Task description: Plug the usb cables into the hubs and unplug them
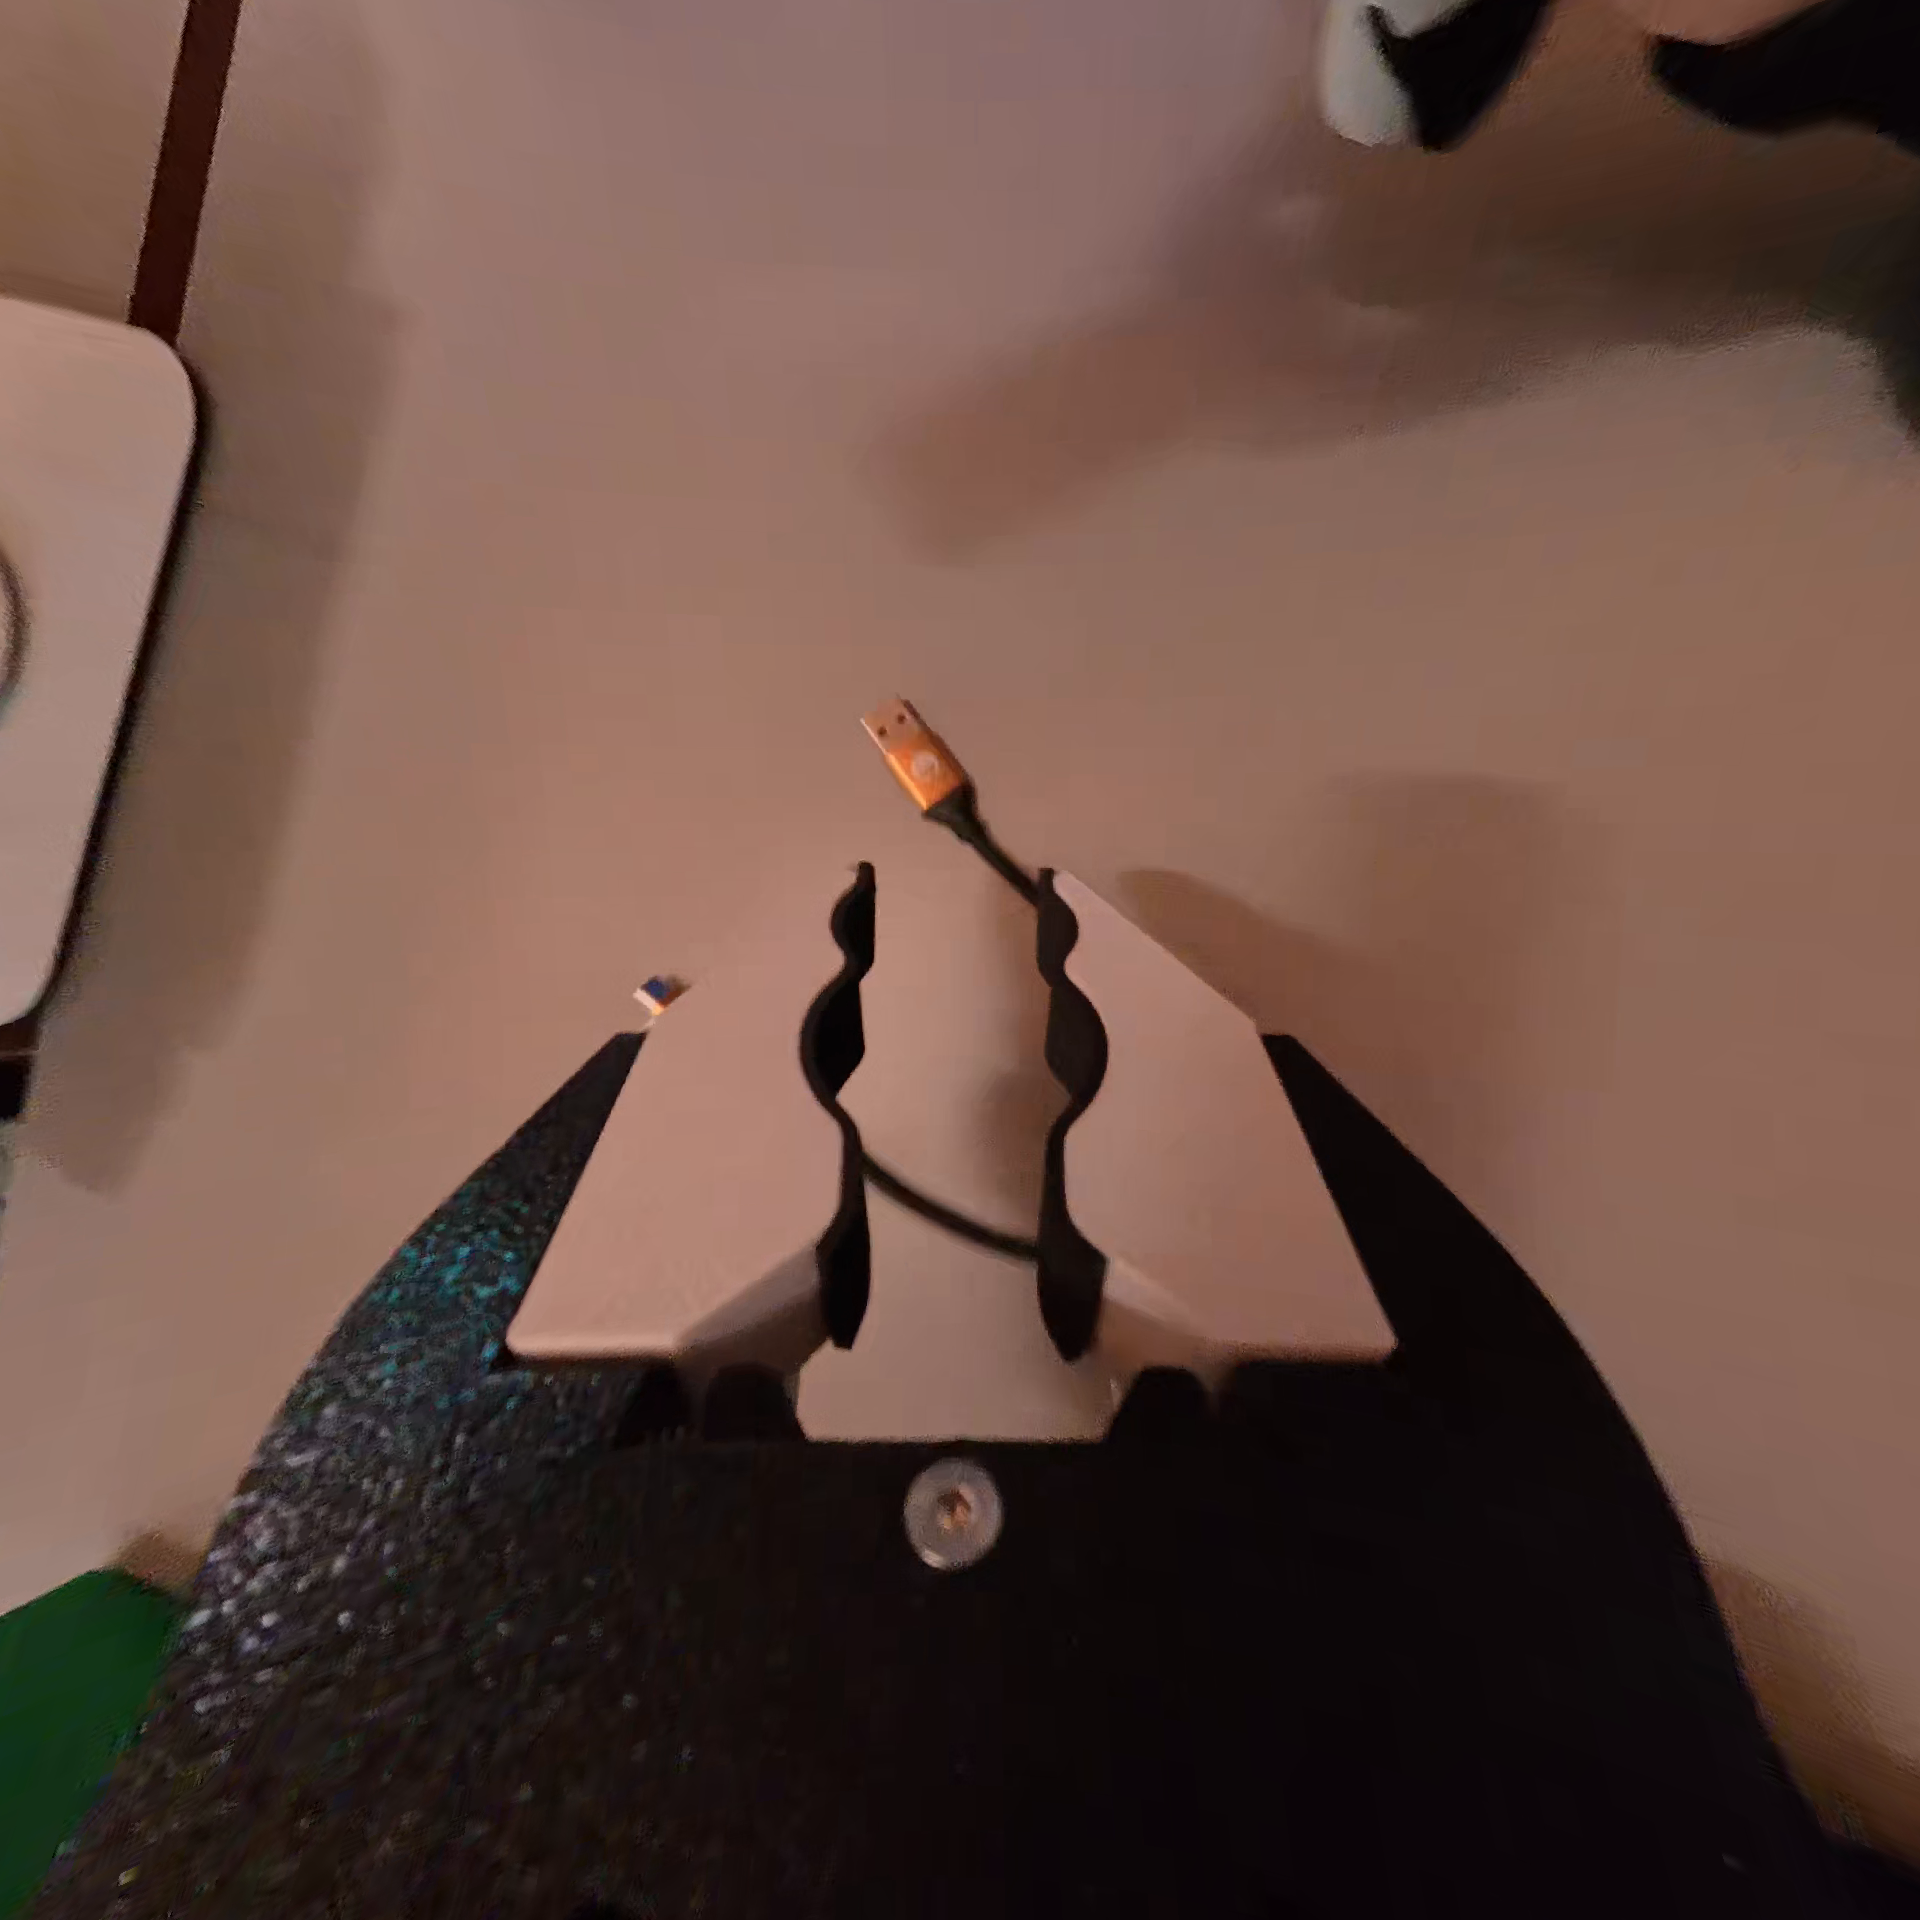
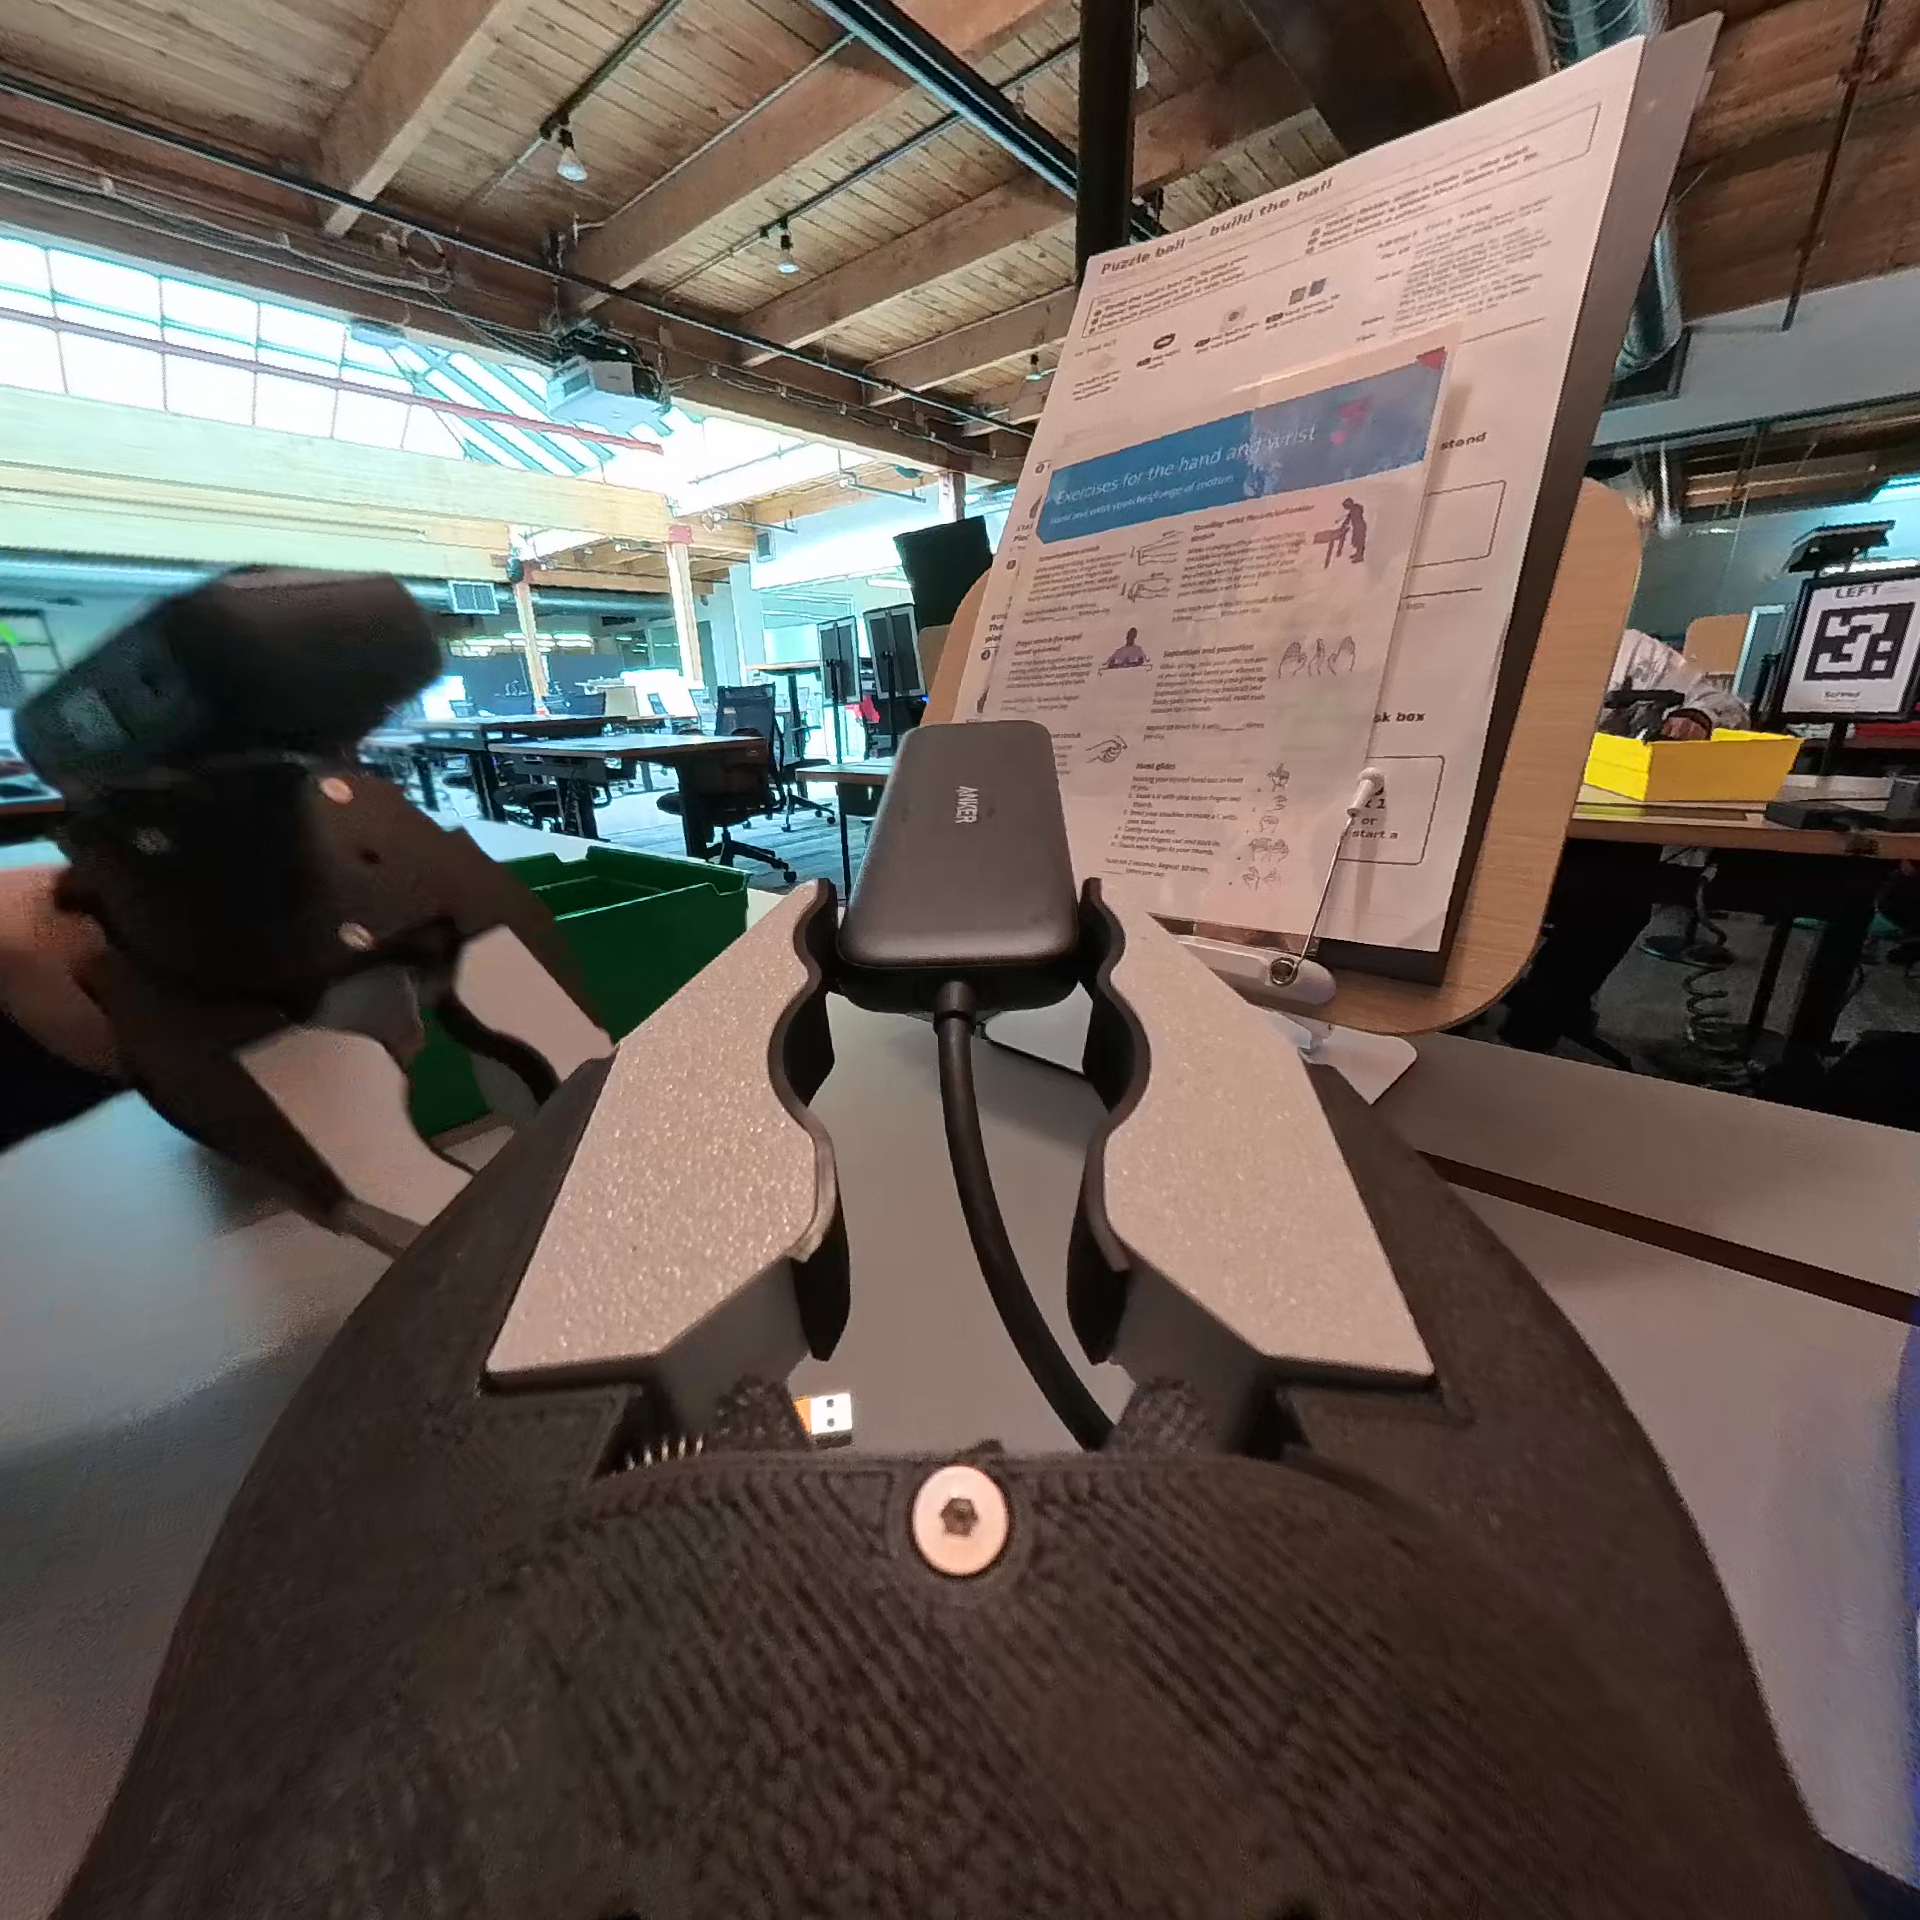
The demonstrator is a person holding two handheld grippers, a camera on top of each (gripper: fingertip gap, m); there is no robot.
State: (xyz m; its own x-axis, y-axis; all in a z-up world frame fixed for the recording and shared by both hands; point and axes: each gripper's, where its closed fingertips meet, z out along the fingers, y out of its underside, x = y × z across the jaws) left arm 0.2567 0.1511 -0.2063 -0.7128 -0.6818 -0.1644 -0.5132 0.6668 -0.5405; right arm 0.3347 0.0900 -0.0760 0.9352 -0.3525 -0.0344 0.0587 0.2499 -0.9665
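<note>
In the left wrist view my left gripper (image 1: 954, 878) is open and empty, looking down at the pale table (image 1: 623, 520). An orange USB plug (image 1: 914, 764) lies on the table just beyond the fingertips. Its black cable (image 1: 951, 1216) runs under the fingers. A small blue USB plug (image 1: 660, 992) peeks out by the left finger. In the right wrist view my right gripper (image 2: 956, 914) is shut on a dark grey hub (image 2: 956, 831), held up off the table. The hub's black cable (image 2: 977, 1143) hangs down between the fingers. The orange plug (image 2: 826, 1415) shows below. The left gripper (image 2: 312, 883) is blurred at left.
A green bin (image 2: 634, 935) stands behind the left gripper. A wooden stand with printed sheets (image 2: 1299, 623) rises at the back right. A white rounded board (image 1: 83, 623) lies at the table's left. A yellow bin (image 2: 1683, 764) sits on a far table.
</note>
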